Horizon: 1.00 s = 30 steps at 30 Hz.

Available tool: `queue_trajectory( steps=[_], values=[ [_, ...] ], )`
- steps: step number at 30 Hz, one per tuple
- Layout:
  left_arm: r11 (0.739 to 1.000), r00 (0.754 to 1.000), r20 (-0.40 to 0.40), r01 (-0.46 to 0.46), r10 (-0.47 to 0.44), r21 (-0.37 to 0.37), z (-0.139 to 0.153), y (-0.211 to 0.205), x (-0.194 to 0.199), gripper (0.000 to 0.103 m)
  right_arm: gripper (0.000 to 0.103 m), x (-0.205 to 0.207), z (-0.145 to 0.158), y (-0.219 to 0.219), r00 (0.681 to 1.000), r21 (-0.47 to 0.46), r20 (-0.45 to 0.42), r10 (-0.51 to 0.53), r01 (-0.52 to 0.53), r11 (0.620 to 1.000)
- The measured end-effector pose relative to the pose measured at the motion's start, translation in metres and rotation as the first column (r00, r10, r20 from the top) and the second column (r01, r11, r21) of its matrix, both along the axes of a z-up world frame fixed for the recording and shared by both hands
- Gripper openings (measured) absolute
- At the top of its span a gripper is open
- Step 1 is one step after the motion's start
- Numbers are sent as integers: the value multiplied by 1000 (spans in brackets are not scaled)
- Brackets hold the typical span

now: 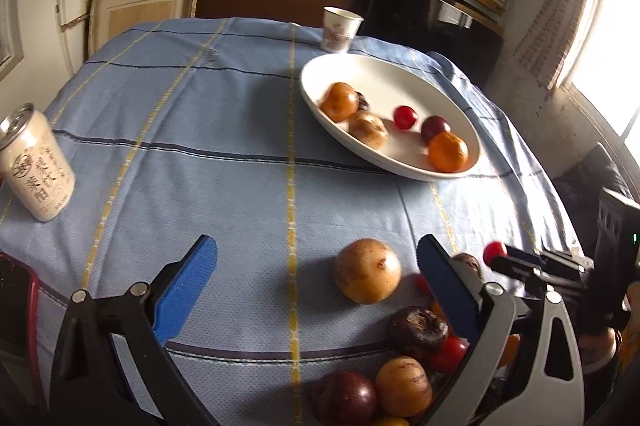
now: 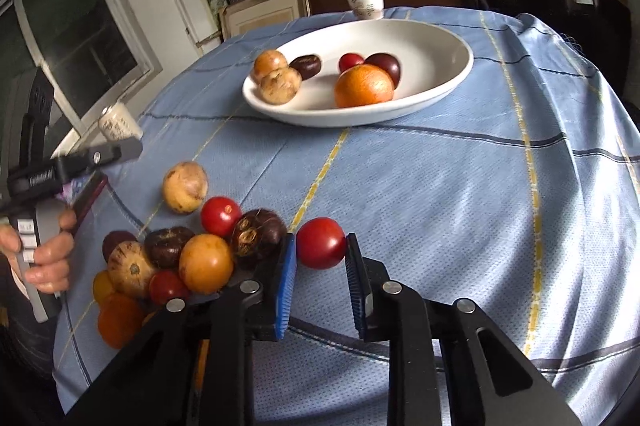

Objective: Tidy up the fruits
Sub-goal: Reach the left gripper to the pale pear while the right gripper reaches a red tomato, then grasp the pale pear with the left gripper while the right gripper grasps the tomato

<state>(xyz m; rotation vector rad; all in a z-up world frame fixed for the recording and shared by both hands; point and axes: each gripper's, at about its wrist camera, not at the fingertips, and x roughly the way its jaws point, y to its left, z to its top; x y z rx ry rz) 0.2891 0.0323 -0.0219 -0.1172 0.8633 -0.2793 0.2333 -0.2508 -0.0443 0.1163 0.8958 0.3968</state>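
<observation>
Gripping a red tomato (image 2: 321, 243) between its blue pads, the right gripper (image 2: 321, 258) has the fruit squarely clenched at its tips, at the right edge of the pile (image 2: 192, 250) of loose fruit lying near-left on the blue cloth (image 2: 440, 185). The tomato is round, so it has no long axis to mind; what counts is where the dish (image 2: 440, 73) lies from it, which is far and a little to the right, straight up the right wrist view with open cloth between. Six fruits sit in the dish already, an orange (image 2: 363, 85) nearest the near rim, so the free space is toward its right side. The likely next move is a lift and a carry forward to that bare patch. The left gripper (image 1: 316, 266) is spread wide and holds nothing; a tan fruit (image 1: 367, 270) lies between its fingers but nearer the right one, touched by neither. The dish stands far right of that gripper. A can (image 1: 36, 165) stands at the left, a paper cup (image 1: 340, 29) beyond the dish, both clear of the route.
</observation>
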Motion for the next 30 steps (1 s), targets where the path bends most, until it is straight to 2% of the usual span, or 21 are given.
queue_trajectory(
  steps=[2,3,4,7,12,16,30],
  values=[
    [999,999,5,41,-41,20,-2,-9,-2,91,25,2,-1,-3,1000,10,-9,-16,16,1000],
    [998,998,2,58,-59,32,-3,-13,-3,78,25,3,-1,-4,1000,12,-14,-20,20,1000],
    [996,997,-9,83,-83,43,-6,-19,-2,69,25,4,-2,-4,1000,12,-17,-22,22,1000],
    [991,992,-34,121,-119,57,-13,-29,-2,56,25,4,-1,-4,1000,8,-11,-23,23,1000],
    [982,987,-31,161,-159,97,-17,-41,-5,56,25,3,-1,-4,1000,10,-12,-23,23,1000],
    [978,984,-56,177,-172,106,-23,-45,-1,49,25,4,-1,-6,999,12,-16,-29,29,999],
    [976,983,-82,173,-163,134,-33,-49,6,46,25,5,-2,-7,999,11,-19,-37,37,999]
  ],
)
